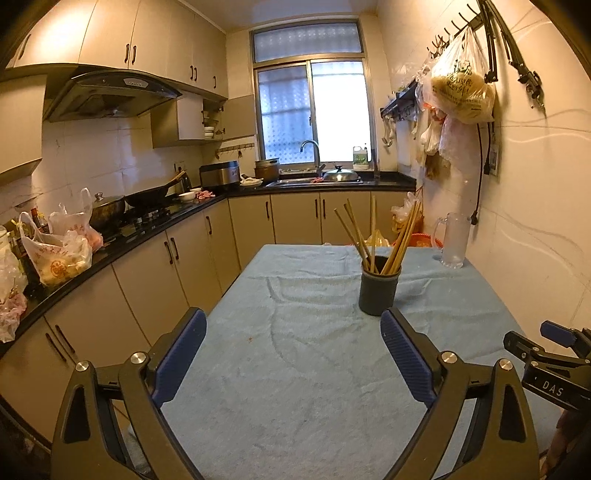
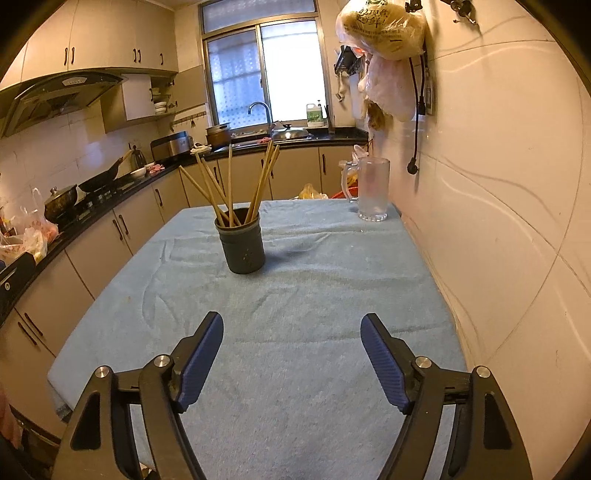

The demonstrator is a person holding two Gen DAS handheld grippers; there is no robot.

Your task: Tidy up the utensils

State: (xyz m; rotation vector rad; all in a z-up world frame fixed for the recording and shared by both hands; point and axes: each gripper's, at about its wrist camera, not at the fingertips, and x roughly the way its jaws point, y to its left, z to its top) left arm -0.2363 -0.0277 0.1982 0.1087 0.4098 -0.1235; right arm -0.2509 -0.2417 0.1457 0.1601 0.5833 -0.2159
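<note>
- The left gripper [image 1: 293,325] fills the bottom of its frame, blue pads spread wide with nothing between them.
- The right gripper [image 2: 291,328] likewise stands spread and empty, low in its frame.
- The dark holder [image 2: 245,245] with chopsticks [image 2: 229,184] stands upright at centre, on the blue cloth [image 2: 314,295].
- A glass mug [image 2: 373,190] stands at upper right of the cloth.

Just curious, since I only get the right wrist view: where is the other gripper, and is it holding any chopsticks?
Observer: The left gripper is open above the blue cloth, with nothing between its fingers.
Operator: Is it aimed at the holder?
Observer: Roughly. In the left wrist view the dark holder with the chopsticks sits ahead, off towards its right-hand finger.
Operator: Anything on the wall that I miss?
Observer: A row of hooks runs high along the right wall, and the yellowish bag hangs from it.
</note>
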